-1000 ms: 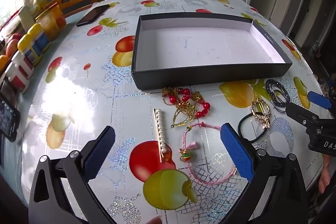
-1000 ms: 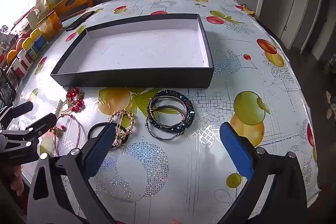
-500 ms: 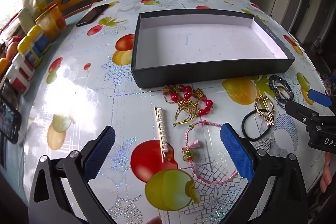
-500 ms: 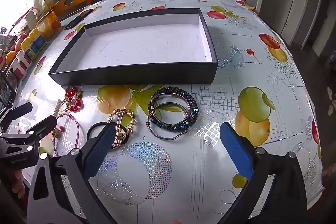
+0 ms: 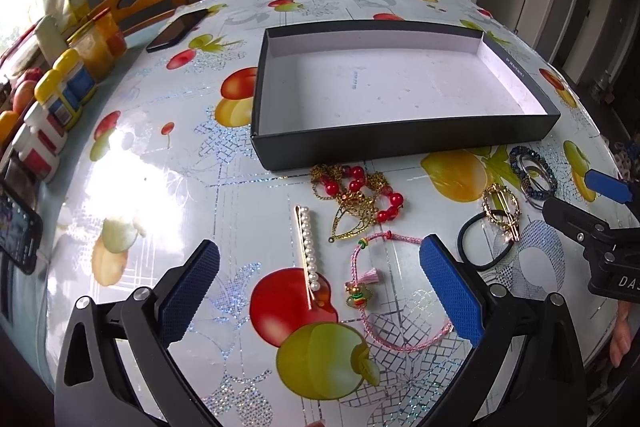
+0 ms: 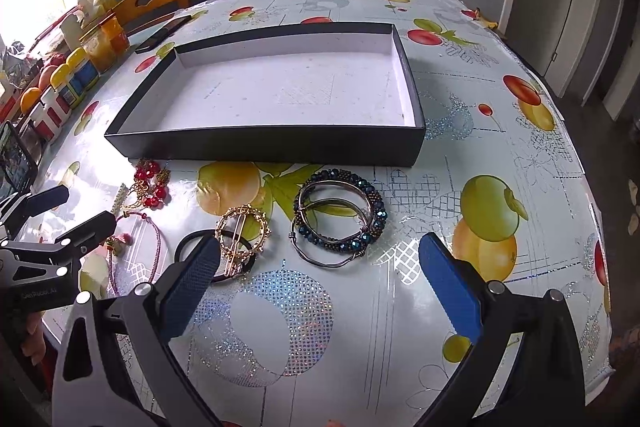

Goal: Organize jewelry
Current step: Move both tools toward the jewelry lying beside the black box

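Above the table (image 5: 168,163), both the left gripper (image 5: 320,283) and right gripper (image 6: 320,277) are held wide open, empty; bangles (image 6: 338,217) and a hair clip (image 5: 309,254) lie before the box (image 6: 264,147).

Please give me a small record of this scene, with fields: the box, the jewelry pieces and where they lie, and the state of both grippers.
box: black box, white inside, nothing in it
pieces on table, in front of box: pearl hair clip; red bead necklace; pink cord bracelet; black hair tie; gold round clip, lying on the hair tie; blue bead bangles
left gripper: open, above clip and pink bracelet
right gripper: open, near bangles
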`<state>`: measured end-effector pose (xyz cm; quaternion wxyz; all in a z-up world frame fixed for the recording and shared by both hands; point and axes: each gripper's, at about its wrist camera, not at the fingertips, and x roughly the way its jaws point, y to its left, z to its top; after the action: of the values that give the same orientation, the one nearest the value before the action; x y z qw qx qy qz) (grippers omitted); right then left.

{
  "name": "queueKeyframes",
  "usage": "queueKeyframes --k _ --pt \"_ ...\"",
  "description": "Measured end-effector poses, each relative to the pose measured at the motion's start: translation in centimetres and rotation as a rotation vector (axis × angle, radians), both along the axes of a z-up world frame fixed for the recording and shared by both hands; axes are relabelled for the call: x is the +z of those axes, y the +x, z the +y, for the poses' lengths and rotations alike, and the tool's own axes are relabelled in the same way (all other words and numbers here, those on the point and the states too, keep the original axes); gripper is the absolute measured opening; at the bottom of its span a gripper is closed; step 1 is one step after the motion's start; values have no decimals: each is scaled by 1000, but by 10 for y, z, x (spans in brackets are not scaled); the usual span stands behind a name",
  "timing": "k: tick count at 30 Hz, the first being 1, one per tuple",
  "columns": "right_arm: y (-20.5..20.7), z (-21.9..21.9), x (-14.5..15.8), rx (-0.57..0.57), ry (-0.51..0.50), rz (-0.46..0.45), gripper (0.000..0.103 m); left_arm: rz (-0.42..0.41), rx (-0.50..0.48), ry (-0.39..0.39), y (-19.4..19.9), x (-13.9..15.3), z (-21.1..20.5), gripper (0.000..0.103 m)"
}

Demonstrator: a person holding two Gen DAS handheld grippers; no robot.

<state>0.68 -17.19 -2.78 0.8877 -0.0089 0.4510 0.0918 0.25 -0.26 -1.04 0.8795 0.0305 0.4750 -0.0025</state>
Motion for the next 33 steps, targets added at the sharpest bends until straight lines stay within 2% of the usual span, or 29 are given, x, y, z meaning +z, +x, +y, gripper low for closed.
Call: queueKeyframes --k 10,14,20,33 --pt "-1 4 1 32 15 -14 98 9 -35 68 1 -2 -10 101" --pt "0 3 -1 48 46 4 98 7 -43 50 1 -2 -10 101" --pt "-2 1 2 67 67 -16 98 8 -53 37 2 -1 -11 101" --pt "-4 -2 5 57 32 -34 98 6 -24 -10 6 -1 3 101"
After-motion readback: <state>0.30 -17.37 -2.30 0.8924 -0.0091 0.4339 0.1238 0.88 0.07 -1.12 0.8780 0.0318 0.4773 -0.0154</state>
